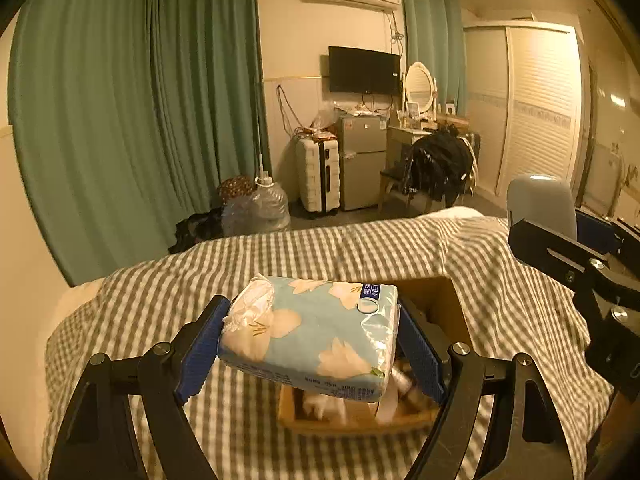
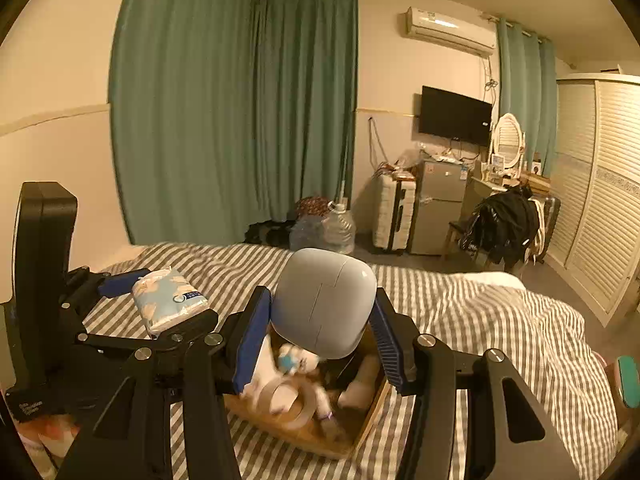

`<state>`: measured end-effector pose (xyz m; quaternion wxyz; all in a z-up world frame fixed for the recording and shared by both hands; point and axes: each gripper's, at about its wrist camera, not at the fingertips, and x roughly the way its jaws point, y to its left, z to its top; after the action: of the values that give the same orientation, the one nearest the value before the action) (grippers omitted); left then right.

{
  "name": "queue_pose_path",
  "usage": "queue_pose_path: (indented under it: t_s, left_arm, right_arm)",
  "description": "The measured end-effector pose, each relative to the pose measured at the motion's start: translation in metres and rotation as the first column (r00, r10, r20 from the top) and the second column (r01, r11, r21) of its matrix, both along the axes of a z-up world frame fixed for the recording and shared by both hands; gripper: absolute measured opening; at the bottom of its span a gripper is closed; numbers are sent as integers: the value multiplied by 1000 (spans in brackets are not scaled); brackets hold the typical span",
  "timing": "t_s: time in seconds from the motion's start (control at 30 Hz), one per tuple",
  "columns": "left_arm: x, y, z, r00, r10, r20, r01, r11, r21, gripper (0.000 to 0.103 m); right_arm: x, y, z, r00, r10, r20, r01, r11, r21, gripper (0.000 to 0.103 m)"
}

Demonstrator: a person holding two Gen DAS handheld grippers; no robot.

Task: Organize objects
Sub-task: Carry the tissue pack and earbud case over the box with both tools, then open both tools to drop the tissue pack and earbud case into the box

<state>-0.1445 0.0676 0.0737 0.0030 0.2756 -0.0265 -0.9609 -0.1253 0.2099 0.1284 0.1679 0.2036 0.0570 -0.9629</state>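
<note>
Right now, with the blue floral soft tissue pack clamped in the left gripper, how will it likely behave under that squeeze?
The blue floral soft tissue pack probably yields: its plastic wrap crinkles beside the left gripper pads. It looks light, staying level above the cardboard box. Its glossy film could slip.

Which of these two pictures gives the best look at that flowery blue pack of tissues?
The left wrist view. There the tissue pack fills the centre, held between the left gripper fingers, its floral wrapper plain. The right wrist view shows it small at the left, partly hidden.
</note>
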Motion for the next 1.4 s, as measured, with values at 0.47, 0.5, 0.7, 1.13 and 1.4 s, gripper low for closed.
queue_pose_path:
  t_s: [0.47, 0.5, 0.7, 1.13, 1.4]
  left_arm:
    - [-70, 10, -92, 993, -96, 67, 95, 995, 16, 84]
    - [-73, 13, -100, 988, -126, 85, 127, 992, 3, 84]
    - [-77, 23, -119, 981, -141, 135, 149, 987, -57, 84]
    - [-82, 31, -132, 980, -125, 152, 136, 989, -65, 87]
    - [-80, 30, -127, 982, -120, 144, 129, 990, -52, 102]
  right_arm:
    - [-111, -4, -70, 992, -76, 96, 78, 997, -11, 50]
    - [-119, -5, -83, 990, -79, 121, 80, 997, -4, 50]
    - [-140, -4, -127, 974, -97, 206, 88, 995, 53, 50]
    - [-151, 12, -152, 950, -97, 298, 91, 995, 34, 51]
    - [-138, 9, -146, 963, -100, 251, 102, 995, 5, 69]
